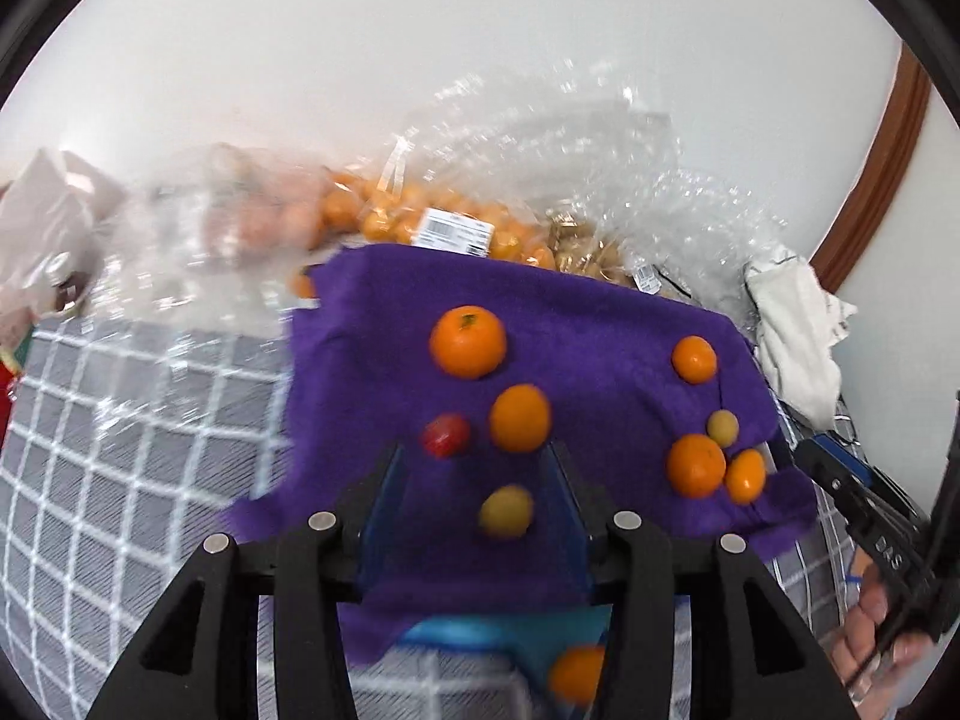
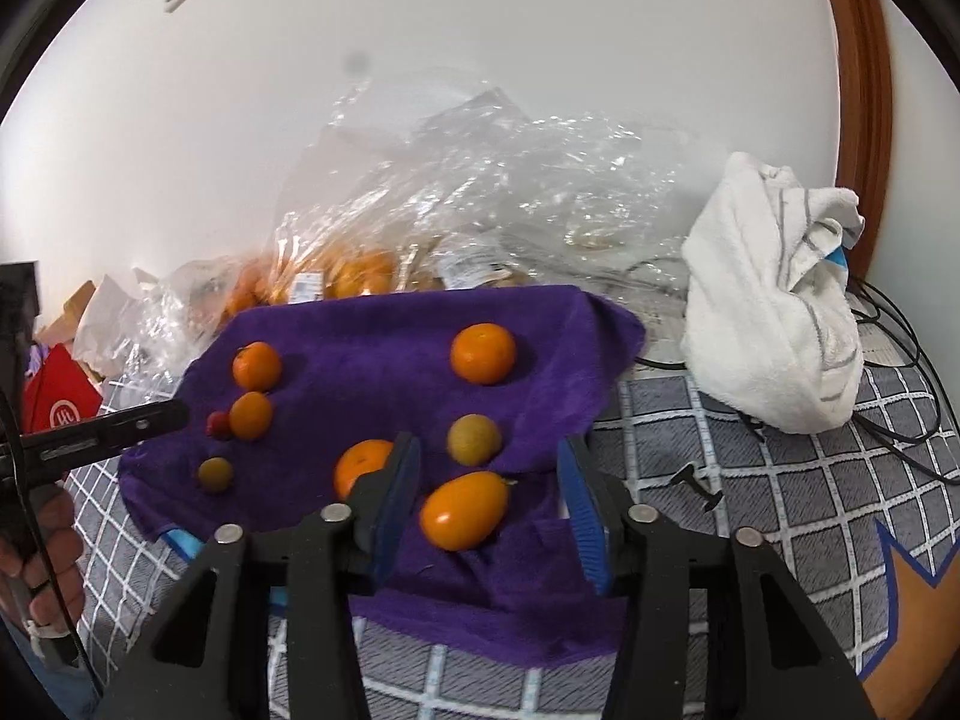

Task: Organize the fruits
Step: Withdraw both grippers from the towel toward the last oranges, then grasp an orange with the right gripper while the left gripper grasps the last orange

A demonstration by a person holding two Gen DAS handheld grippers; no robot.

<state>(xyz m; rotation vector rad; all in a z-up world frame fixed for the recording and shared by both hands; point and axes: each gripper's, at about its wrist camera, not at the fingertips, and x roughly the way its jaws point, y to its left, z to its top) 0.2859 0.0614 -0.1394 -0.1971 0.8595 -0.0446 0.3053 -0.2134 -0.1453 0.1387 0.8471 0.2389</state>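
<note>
I hold both grippers over the purple towel (image 2: 384,336). My left gripper (image 1: 474,480) gapes wide around a yellowish fruit (image 1: 506,511), not touching. My right gripper (image 2: 489,480) gapes wide around an oval orange (image 2: 463,510).

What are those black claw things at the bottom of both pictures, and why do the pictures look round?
Those are grabbers, like big tongs. A person holds one in each hand. Each has a small camera with a very wide lens, which bends the picture round.

One picture looks along the left grabber, the other along the right grabber. Both are open and hold nothing.

Below them lies a purple towel on a grey checked cloth. Loose fruit sits on the towel: round oranges, an oval orange fruit between the right grabber's fingers, small yellow-green fruits and one small red fruit. Behind are clear plastic bags with more fruit and a white rag.
</note>
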